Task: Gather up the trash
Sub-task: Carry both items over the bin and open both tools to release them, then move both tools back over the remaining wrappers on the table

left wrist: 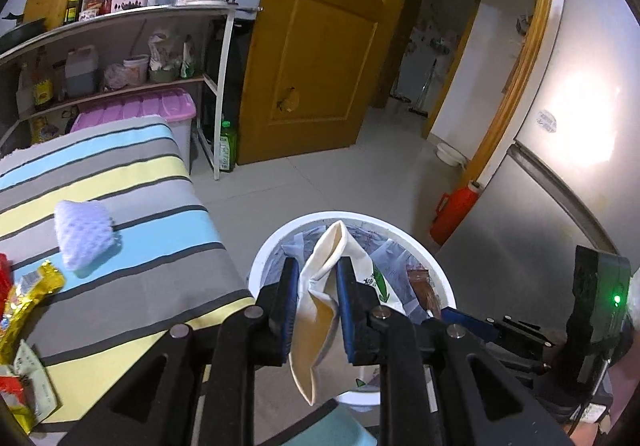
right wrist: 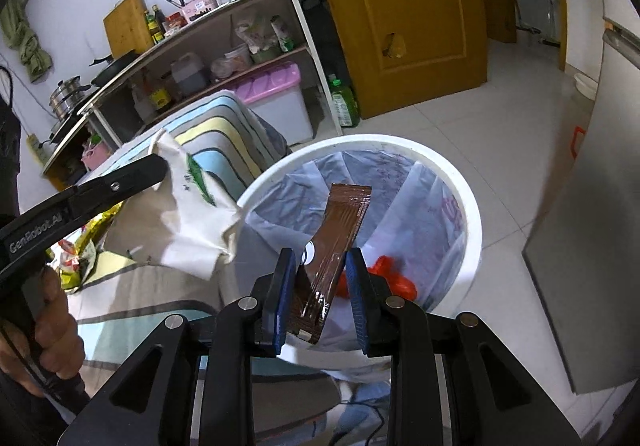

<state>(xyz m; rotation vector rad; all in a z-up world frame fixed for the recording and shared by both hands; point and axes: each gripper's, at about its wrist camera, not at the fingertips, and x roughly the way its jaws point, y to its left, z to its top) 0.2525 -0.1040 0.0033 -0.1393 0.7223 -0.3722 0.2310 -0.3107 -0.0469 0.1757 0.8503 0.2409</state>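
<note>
My left gripper (left wrist: 318, 266) is shut on a white paper wrapper with a green print (left wrist: 320, 302) and holds it over the near rim of a white trash bin (left wrist: 264, 250) lined with a clear bag. In the right wrist view the wrapper (right wrist: 192, 206) hangs beside the bin (right wrist: 472, 214). My right gripper (right wrist: 322, 258) is shut on a brown foil wrapper (right wrist: 336, 230) and holds it above the bin's opening. An orange-red scrap (right wrist: 392, 278) lies in the bin. More wrappers, gold and red (left wrist: 24, 298), lie on the striped cloth (left wrist: 132, 174).
A white textured pad (left wrist: 84, 234) lies on the striped cloth. A shelf rack (left wrist: 120, 46) with a kettle, bottles and a pink-lidded box stands behind. A wooden door (left wrist: 320, 46), a red thermos (left wrist: 452, 210) and a grey fridge (left wrist: 560, 150) stand around the tiled floor.
</note>
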